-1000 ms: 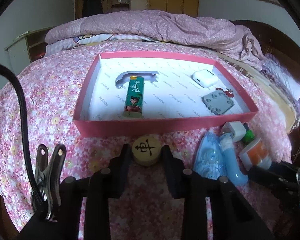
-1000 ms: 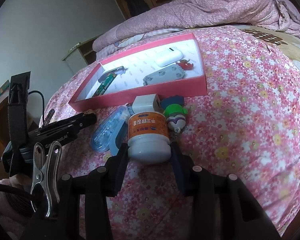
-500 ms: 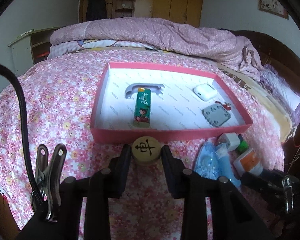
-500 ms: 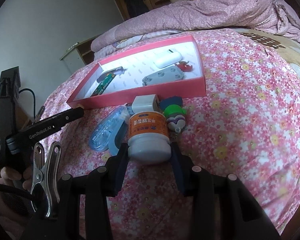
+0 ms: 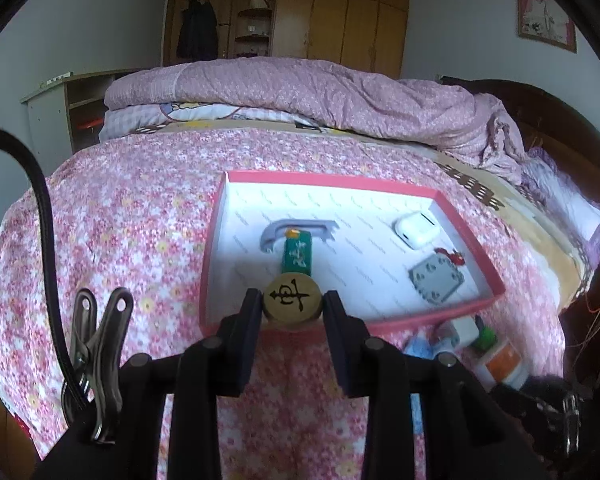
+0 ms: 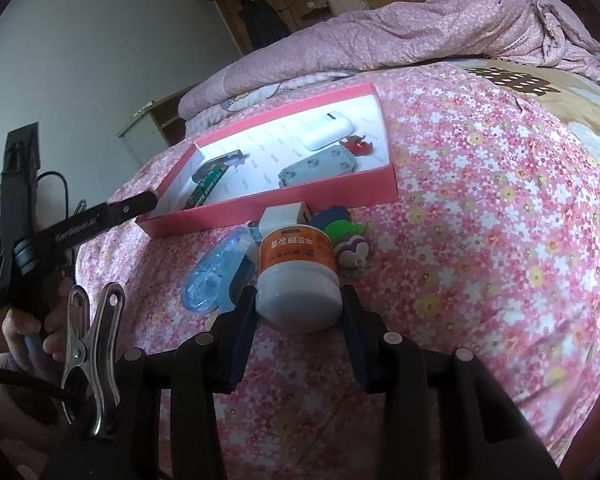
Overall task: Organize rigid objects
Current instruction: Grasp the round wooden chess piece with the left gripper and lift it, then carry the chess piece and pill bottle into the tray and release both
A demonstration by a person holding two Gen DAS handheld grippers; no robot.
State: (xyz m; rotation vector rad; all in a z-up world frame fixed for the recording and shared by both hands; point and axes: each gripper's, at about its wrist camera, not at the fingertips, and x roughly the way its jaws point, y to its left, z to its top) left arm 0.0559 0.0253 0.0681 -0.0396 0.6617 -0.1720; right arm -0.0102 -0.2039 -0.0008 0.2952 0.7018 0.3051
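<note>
My left gripper (image 5: 292, 307) is shut on a round wooden chess piece (image 5: 292, 299) and holds it in the air at the near rim of the pink tray (image 5: 464, 236). In the tray lie a green lighter (image 5: 297, 255), a grey handle (image 5: 298, 229), a white earbud case (image 5: 417, 229) and a grey plate (image 5: 436, 282). My right gripper (image 6: 299, 307) is shut on a white pill bottle with an orange label (image 6: 298, 276) lying on the bedspread. The left gripper shows in the right wrist view (image 6: 100, 216), reaching over the tray's left corner.
Beside the bottle lie a clear blue plastic piece (image 6: 216, 272), a white charger (image 6: 282, 218), a green and white toy (image 6: 350, 242). A rumpled pink quilt (image 5: 320, 96) lies behind the tray. A wooden wardrobe (image 5: 320, 20) and a low cabinet (image 5: 64, 108) stand beyond the bed.
My left gripper has risen and moved forward with the chess piece, from the bedspread to the tray's near rim. The right gripper stays shut on the bottle in place.
</note>
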